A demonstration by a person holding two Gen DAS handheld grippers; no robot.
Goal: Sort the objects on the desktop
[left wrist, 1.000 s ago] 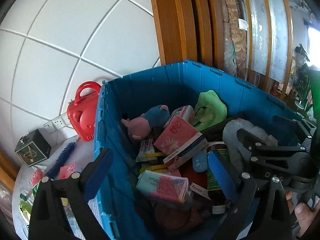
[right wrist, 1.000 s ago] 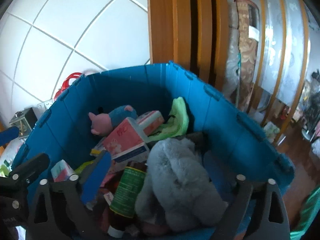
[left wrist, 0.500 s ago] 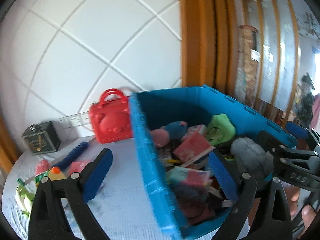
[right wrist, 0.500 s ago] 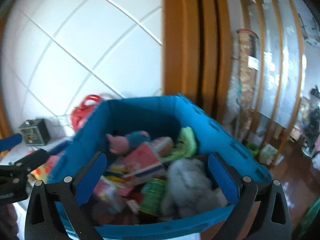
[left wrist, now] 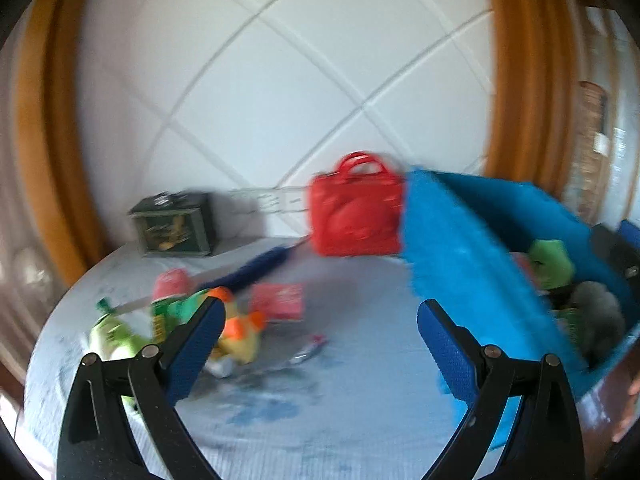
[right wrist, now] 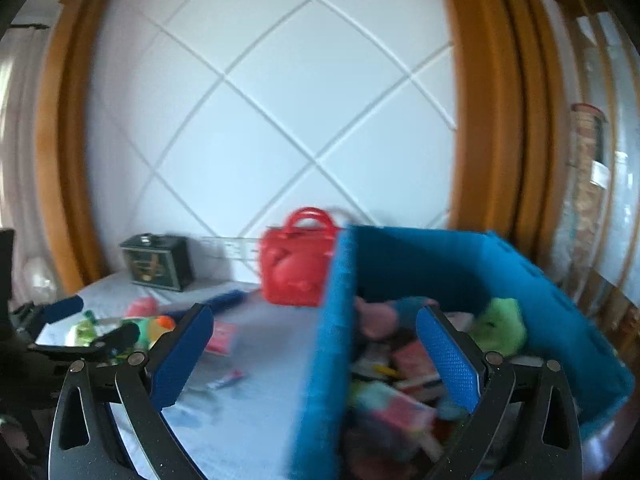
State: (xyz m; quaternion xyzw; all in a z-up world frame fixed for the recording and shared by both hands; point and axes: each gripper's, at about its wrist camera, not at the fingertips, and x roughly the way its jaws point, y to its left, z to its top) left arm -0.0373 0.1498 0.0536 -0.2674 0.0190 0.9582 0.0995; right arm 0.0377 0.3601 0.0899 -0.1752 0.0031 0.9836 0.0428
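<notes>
Blue bin [right wrist: 340,320] beside red bag [right wrist: 298,264]

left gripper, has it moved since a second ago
Yes. The left gripper has swung left, off the blue crate it looked into before. It now points at the table clutter, crate at right.

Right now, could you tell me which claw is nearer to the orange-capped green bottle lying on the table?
Left. The left claw hangs open right by the bottle, its left finger overlapping it. The right claw straddles the blue bin wall, farther off.
</notes>
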